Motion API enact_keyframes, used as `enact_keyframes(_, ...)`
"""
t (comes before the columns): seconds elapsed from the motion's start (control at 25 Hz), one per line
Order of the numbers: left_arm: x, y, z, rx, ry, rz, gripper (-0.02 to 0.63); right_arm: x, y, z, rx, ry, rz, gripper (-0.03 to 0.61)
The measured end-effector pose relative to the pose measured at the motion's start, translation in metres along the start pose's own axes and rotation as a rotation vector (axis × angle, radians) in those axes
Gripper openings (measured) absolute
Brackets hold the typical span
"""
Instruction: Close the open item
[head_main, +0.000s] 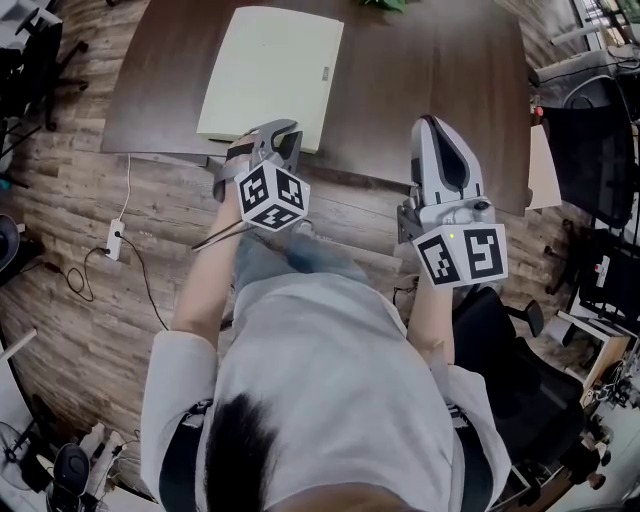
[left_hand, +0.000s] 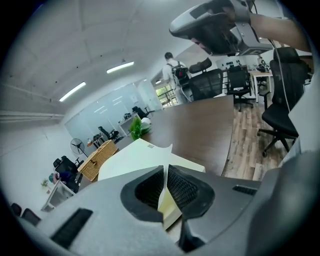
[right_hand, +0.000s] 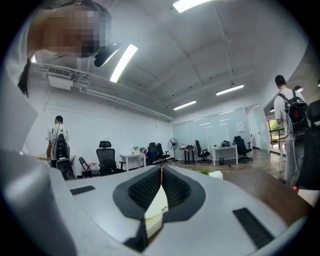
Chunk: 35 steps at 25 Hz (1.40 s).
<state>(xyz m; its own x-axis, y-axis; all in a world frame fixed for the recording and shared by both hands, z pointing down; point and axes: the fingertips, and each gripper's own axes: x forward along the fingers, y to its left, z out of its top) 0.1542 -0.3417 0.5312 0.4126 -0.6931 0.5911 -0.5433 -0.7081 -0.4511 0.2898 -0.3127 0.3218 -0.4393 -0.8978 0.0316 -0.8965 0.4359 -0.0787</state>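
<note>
A pale yellow folder (head_main: 270, 75) lies flat on the dark brown table (head_main: 430, 70). My left gripper (head_main: 278, 135) is at the folder's near right corner. In the left gripper view its jaws (left_hand: 165, 187) stand almost together with a thin pale edge of the folder's cover (left_hand: 135, 160) pinched between the pads, and the cover's corner peaks up just beyond them. My right gripper (head_main: 440, 135) hovers over the table's near edge, to the right of the folder and apart from it. Its jaws (right_hand: 161, 187) are shut and nothing is held.
A plant (left_hand: 136, 127) stands at the table's far end and a wicker basket (left_hand: 97, 160) stands beyond it. Office chairs (head_main: 590, 130) crowd the right side. A power strip (head_main: 115, 240) with its cable lies on the wooden floor at the left. A person with a backpack (right_hand: 287, 107) stands far off.
</note>
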Motion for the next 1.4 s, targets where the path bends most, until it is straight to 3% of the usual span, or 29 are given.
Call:
enact_keyframes(0.24, 0.009, -0.008, -0.008, 0.046, 0.070, -0.036, 0.021, 0.001, -0.006, 0.001, 0.005, -0.004, 0.002, 0.014)
enact_keyframes(0.56, 0.018, -0.024, -0.018, 0.137, 0.178, -0.144, 0.021, 0.000, -0.009, 0.002, 0.011, -0.012, 0.015, 0.014)
enact_keyframes(0.72, 0.019, -0.025, -0.018, 0.147, 0.189, -0.186, 0.023, 0.003, -0.007, 0.002, 0.012, -0.014, 0.021, 0.014)
enact_keyframes(0.88, 0.014, -0.024, -0.015, 0.167, 0.166, -0.198, 0.073, 0.002, -0.006, 0.004, 0.008, -0.015, 0.025, 0.014)
enact_keyframes(1.24, 0.012, -0.030, -0.015, 0.072, 0.114, -0.319, 0.152, 0.003, -0.010, 0.005, 0.014, -0.015, 0.019, 0.014)
enact_keyframes(1.4, 0.009, -0.040, -0.013, -0.077, 0.075, -0.427, 0.207, 0.003, -0.012, 0.006, 0.010, -0.016, 0.017, 0.014)
